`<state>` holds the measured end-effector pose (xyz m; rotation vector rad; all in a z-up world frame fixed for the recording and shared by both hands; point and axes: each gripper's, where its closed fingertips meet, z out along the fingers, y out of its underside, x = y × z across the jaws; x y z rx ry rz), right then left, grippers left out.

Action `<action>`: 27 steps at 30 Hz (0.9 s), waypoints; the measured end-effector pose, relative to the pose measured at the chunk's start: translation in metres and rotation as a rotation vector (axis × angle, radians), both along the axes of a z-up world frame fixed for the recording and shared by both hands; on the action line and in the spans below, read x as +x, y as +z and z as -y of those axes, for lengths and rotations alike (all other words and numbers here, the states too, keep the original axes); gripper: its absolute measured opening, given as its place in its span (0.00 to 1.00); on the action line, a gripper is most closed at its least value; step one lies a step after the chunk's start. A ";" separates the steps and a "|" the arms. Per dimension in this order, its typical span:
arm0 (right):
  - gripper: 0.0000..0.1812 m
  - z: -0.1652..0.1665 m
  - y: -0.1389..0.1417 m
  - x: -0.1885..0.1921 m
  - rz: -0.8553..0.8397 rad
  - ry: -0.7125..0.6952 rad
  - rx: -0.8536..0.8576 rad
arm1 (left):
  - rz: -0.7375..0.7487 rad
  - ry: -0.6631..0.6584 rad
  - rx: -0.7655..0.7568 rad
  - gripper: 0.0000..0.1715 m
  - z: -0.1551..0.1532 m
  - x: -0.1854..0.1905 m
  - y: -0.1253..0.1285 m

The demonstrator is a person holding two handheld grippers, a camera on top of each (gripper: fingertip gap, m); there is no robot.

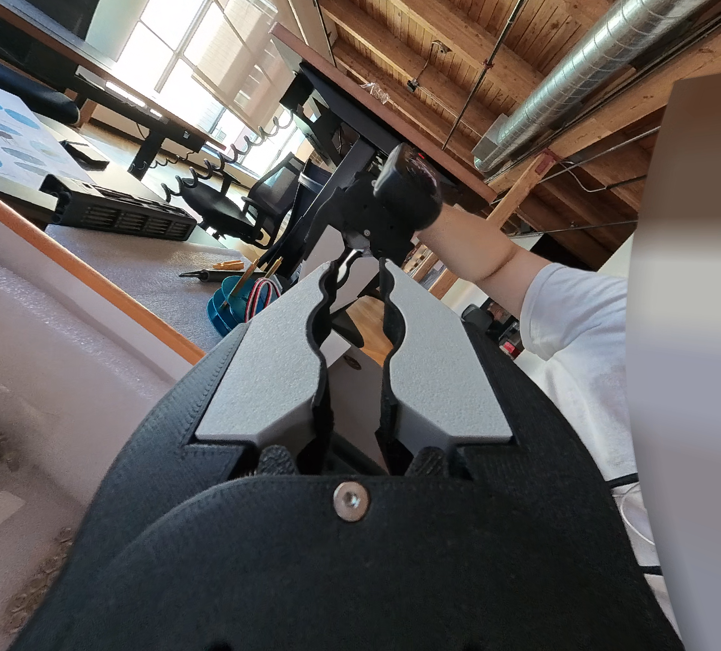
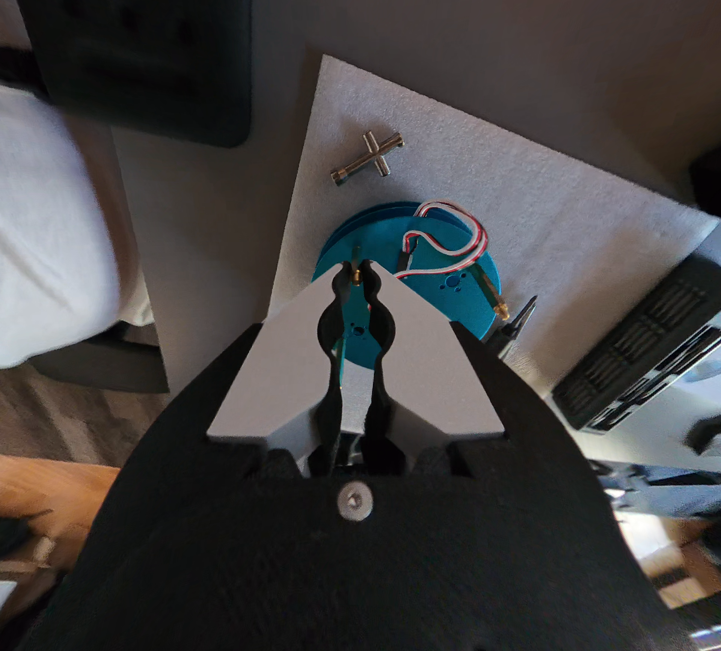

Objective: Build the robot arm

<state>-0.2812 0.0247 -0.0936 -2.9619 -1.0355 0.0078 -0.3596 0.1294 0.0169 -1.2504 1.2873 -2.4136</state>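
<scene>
My right gripper (image 2: 356, 266) is shut on the top of a brass standoff (image 2: 356, 275) that stands on a blue round plate (image 2: 448, 289). A second brass standoff (image 2: 492, 296) leans at the plate's right edge. A red-and-white wire (image 2: 448, 238) loops over the plate. My left gripper (image 1: 357, 265) is open and empty, raised and tilted up toward the ceiling. It is nearer than the blue plate (image 1: 230, 306) and its standoffs (image 1: 249, 277). A gloved hand (image 1: 409, 195) holds the other gripper beyond my left fingertips.
The plate lies on a white foam sheet (image 2: 526, 183). A metal cross wrench (image 2: 366, 158) lies beyond the plate. A black pointed tool (image 2: 517, 322) and a black bit case (image 2: 643, 351) are at the right. A dark padded object (image 2: 136, 27) is far left. A person's white shirt (image 1: 577, 339) is at the right. About 15 cm separates my left fingertips from my right. From my right tips it is roughly 7 cm to the metal cross wrench (image 2: 366, 158); from my left, 20 cm.
</scene>
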 end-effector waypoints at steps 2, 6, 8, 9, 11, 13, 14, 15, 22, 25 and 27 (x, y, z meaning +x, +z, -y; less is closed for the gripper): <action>0.03 0.000 0.000 0.001 0.017 -0.116 0.005 | -0.005 0.001 0.006 0.11 0.001 0.001 -0.001; 0.03 0.000 0.000 0.001 0.031 -0.384 0.040 | -0.014 -0.003 0.013 0.11 0.003 0.002 -0.002; 0.03 0.001 0.001 0.002 0.032 -0.436 0.067 | -0.014 -0.005 0.011 0.11 0.004 0.001 -0.002; 0.03 0.001 0.001 0.002 0.026 -0.455 0.082 | -0.015 -0.006 0.010 0.11 0.004 0.001 -0.002; 0.03 0.003 0.001 0.003 0.020 -0.480 0.109 | -0.015 -0.009 0.005 0.11 0.004 0.001 -0.001; 0.03 0.004 0.001 0.003 0.013 -0.506 0.142 | -0.016 -0.012 -0.001 0.11 0.004 0.000 -0.001; 0.03 0.004 0.001 0.003 0.008 -0.511 0.157 | -0.016 -0.012 -0.003 0.11 0.004 0.000 0.000; 0.03 0.004 0.001 0.003 0.001 -0.513 0.171 | -0.016 -0.011 -0.004 0.11 0.004 0.000 0.000; 0.03 -0.002 0.007 0.005 -0.043 -0.489 0.293 | -0.017 -0.012 -0.001 0.11 0.005 0.000 0.000; 0.04 0.000 0.008 0.004 -0.049 -0.475 0.301 | -0.019 -0.015 -0.002 0.11 0.005 0.000 0.000; 0.00 0.001 0.008 0.003 -0.055 -0.458 0.311 | -0.020 -0.015 -0.001 0.11 0.005 0.001 -0.001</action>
